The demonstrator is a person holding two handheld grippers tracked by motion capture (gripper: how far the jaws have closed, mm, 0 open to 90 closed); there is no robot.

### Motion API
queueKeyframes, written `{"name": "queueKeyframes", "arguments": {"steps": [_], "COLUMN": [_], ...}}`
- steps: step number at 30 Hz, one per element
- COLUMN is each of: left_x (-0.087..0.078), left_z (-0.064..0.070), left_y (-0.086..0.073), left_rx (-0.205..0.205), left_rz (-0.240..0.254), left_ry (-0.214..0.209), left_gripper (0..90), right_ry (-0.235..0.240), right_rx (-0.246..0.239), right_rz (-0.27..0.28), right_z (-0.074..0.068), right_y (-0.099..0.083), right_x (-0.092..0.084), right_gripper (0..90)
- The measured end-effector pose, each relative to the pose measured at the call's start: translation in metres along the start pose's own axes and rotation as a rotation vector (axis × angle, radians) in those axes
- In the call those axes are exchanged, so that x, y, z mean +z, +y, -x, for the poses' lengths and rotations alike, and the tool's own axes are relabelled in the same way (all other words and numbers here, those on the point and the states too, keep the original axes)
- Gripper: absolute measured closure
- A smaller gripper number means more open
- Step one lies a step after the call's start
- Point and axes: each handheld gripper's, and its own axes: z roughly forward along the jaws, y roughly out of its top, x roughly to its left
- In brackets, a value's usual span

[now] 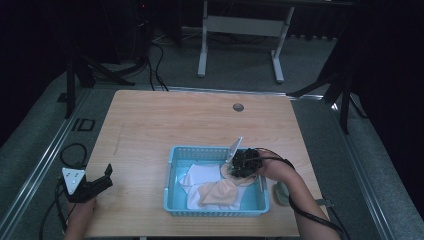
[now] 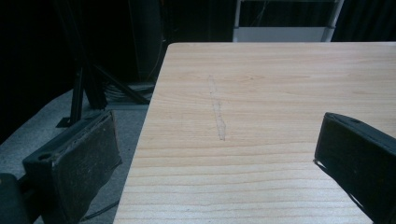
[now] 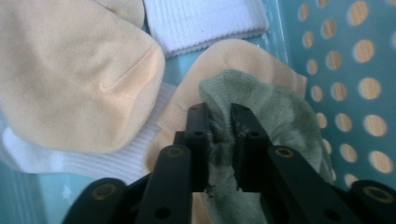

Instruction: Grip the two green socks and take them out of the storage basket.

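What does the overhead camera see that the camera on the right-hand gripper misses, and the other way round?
High view alone: the whole wooden table, the left gripper open near its left edge, the floor beyond. Right gripper view alone: jaws pinching a grey-green sock, and the basket wall's holes. Both: the blue basket, peach socks, white cloth.

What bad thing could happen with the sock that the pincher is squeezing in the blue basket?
The right gripper pinches only a small fold of the green sock, so it might slip out when lifted. The sock lies on a peach sock, which could snag and come along. The gripper is close to the basket wall and might bump it.
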Motion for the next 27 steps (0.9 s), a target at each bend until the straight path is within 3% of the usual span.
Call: {"name": "queueKeyframes", "arguments": {"steps": [8, 19, 27], "left_x": [0.0, 0.0, 0.0], "left_z": [0.0, 0.0, 0.0], "left_y": [0.0, 0.0, 0.0], "left_rx": [0.0, 0.0, -0.001], "left_rz": [0.0, -0.001, -0.001], "left_ry": [0.001, 0.002, 0.003], "left_gripper": [0.5, 0.4, 0.4], "right_ry": [-0.016, -0.034, -0.076], "right_rx": [-0.008, -0.062, -0.083], "right_rz": [0.037, 0.146, 0.23], "right_z": [-0.001, -0.01, -0.01], "right_y": [0.003, 0.016, 0.024], "right_x": [-0.021, -0.07, -0.111], "right_gripper": [80.3, 80.4, 80.4]}}
